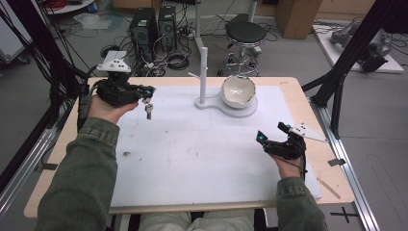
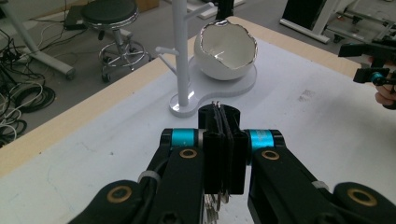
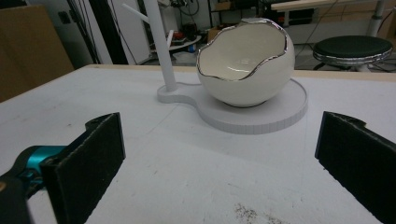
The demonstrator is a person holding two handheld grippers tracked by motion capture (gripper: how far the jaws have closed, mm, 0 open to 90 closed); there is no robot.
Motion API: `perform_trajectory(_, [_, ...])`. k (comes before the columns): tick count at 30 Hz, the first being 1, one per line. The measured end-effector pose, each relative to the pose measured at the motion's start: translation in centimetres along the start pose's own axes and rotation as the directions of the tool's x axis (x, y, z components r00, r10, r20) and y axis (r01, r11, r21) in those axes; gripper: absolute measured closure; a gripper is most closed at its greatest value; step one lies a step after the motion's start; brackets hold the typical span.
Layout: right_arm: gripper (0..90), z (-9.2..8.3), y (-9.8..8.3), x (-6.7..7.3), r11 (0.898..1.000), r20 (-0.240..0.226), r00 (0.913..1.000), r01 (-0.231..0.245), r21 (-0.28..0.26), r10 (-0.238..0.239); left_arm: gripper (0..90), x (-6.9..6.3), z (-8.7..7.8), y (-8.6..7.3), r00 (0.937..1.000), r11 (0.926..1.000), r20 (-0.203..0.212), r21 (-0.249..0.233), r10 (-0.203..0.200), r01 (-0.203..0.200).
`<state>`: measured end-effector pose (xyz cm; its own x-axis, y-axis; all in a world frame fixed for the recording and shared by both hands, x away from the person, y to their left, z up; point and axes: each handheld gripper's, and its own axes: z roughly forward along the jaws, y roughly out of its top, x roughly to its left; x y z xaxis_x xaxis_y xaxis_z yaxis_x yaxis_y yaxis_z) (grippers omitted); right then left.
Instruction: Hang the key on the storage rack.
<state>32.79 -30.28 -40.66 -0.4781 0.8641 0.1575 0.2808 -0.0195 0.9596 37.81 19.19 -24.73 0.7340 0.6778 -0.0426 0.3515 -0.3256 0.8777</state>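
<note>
Two hand-held grippers are at work over the white-topped wooden table, and only one of them is busy. The left gripper, raised at the far left of the table, has its black jaws pinched tight on a small bunch of metal keys; from the high view the keys dangle below the jaw tips, clear of the table surface. In the left gripper view the thin edge of the key ring sits clamped between the pads, with a bit of metal hanging underneath.

Straight ahead of those jaws, toward the far middle of the table, stands the white plastic peg stand, an upright post with short side pegs rising from a flat white base. On the round end of that same base, just right of the post, rests a white egg-shaped bowl with a jagged silver rim.

The right gripper hovers low at the near right, jaws spread wide with nothing between them, pointed toward the bowl and well apart from it.

So, as I read it, the pick-up is done: the keys are off the table and firmly held. What looks left is the carry across to the stand and then either hooking the ring over a peg or dropping the keys in the bowl; I can't tell which. Neither has begun, with the keys well short of both.
</note>
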Motion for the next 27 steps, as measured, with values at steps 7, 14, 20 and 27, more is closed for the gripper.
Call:
perform_trajectory(7, [0.5,-0.2,0.0,0.0,1.0,-0.002,1.0,-0.005,-0.004,0.005,88.2,0.0,1.0,1.9,0.9997,0.9998,0.017,-0.009,0.02,-0.02])
perform_trajectory(14, [0.5,-0.2,0.0,0.0,1.0,-0.002,1.0,-0.004,-0.007,0.004,88.1,0.2,1.8,3.3,0.9995,0.9995,0.013,-0.007,0.03,-0.03])
perform_trajectory(20, [0.5,-0.3,0.0,-0.1,1.0,-0.002,1.0,-0.009,-0.007,0.009,88.1,0.1,2.0,4.6,0.9996,0.999,0.017,-0.038,0.023,-0.022])
perform_trajectory(27, [0.5,-0.5,0.0,0.0,1.0,0.0,0.9999,-0.013,-0.007,0.013,88.1,-0.1,2.8,6.6,0.9987,0.9982,0.023,-0.041,0.044,-0.044])
